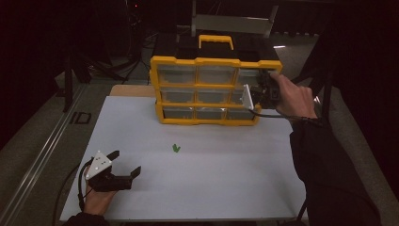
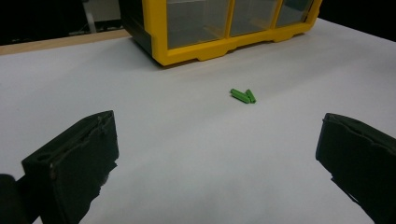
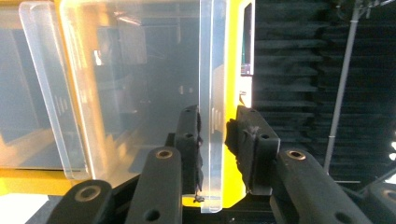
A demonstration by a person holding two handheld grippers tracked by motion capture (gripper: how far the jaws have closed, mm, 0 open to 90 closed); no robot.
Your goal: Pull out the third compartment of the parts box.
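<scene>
The right gripper [image 3: 218, 154] pinches the clear plastic drawer front [image 3: 212, 116] of the yellow organiser [image 1: 207, 61]; a skewed pull could slip off. The left gripper [image 1: 123, 162] rests wide open, empty.

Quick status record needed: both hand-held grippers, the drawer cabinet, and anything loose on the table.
right hand-held gripper: shut on clear drawer front, jaws pinching its edge
drawer location: right column of yellow drawer cabinet, at the middle row
left hand-held gripper: open, holding nothing, low over white table near its front left corner
loose items: two small green pegs lying together on the table in front of the cabinet
</scene>
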